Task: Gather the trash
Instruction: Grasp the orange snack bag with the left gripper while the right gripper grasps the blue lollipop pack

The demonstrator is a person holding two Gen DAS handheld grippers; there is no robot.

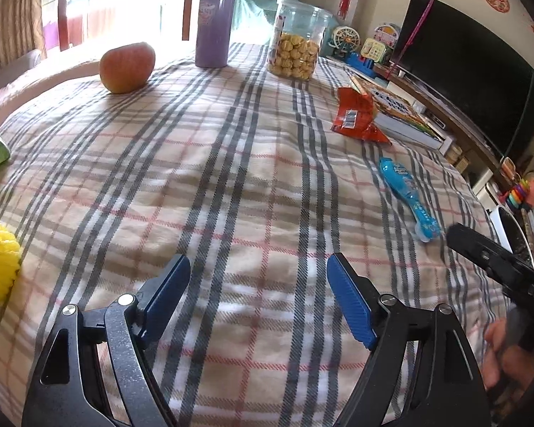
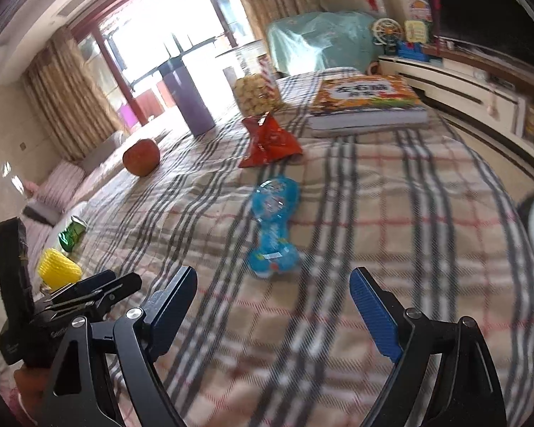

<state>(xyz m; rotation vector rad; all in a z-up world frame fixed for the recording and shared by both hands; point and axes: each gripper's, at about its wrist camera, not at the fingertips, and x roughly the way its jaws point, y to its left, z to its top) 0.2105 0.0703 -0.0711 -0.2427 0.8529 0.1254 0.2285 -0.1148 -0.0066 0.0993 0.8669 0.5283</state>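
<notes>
Left tongs (image 1: 258, 299): jaws stood apart, empty, above the plaid-covered surface (image 1: 231, 185).
Right tongs (image 2: 272, 306): jaws apart, empty, pointed toward the blue wrapper (image 2: 276, 224).
Blue wrapper: lay flat, just ahead of the right tongs.
Red snack bag (image 2: 268, 140): crumpled, beyond the blue wrapper, touching the book (image 2: 366, 101).
Green can (image 2: 71, 233): crushed, near the yellow foam net (image 2: 58, 274) at the surface's left edge.
Apple (image 1: 127, 67), purple flask (image 1: 215, 17), cookie jar (image 1: 297, 44): far side.

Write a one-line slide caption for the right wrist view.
Open right gripper faces a blue wrapper on the plaid cloth, red wrapper beyond.
</notes>
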